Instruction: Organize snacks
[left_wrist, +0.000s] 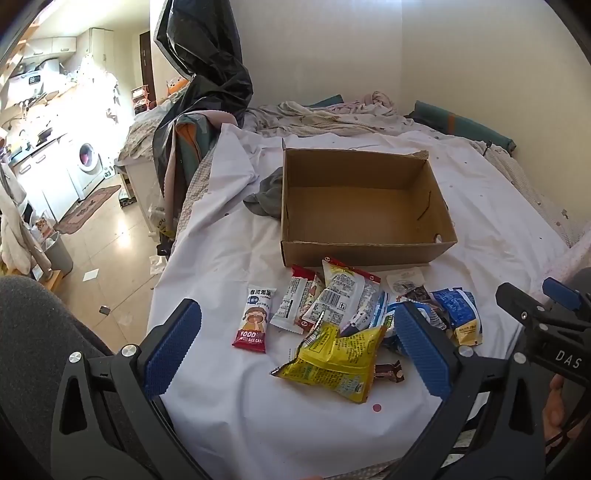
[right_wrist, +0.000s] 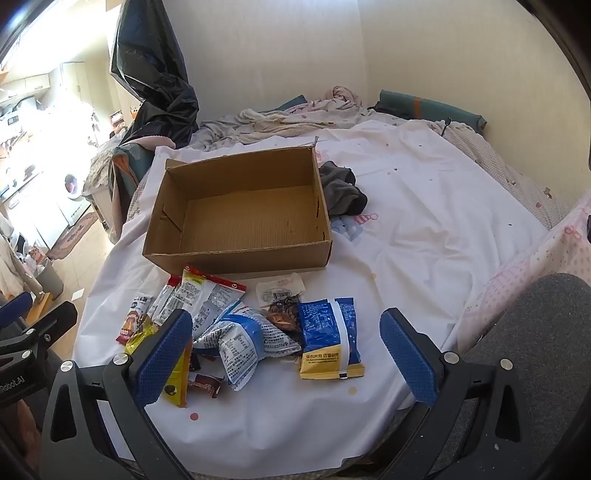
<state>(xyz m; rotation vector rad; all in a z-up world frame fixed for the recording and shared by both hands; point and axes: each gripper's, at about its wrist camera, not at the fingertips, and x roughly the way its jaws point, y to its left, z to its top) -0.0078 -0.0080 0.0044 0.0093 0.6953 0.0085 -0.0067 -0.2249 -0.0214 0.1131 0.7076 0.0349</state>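
Beside the empty cardboard box (right_wrist: 236, 218) a grey cloth (right_wrist: 341, 192) lies; both tools gape wide above the snacks (left_wrist: 332, 317).

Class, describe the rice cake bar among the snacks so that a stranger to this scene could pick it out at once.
Find the open cardboard box on the white sheet; the snack pile lies in front of it. The rice cake bar lies at the pile's left edge, flat and apart from the rest. It alone shows a cartoon child's face above a red band reading FOOD.

White-sheeted bed (right_wrist: 424, 221) under cardboard box (right_wrist: 236, 218), snack packets (right_wrist: 258, 332), grey cloth (right_wrist: 341, 192).
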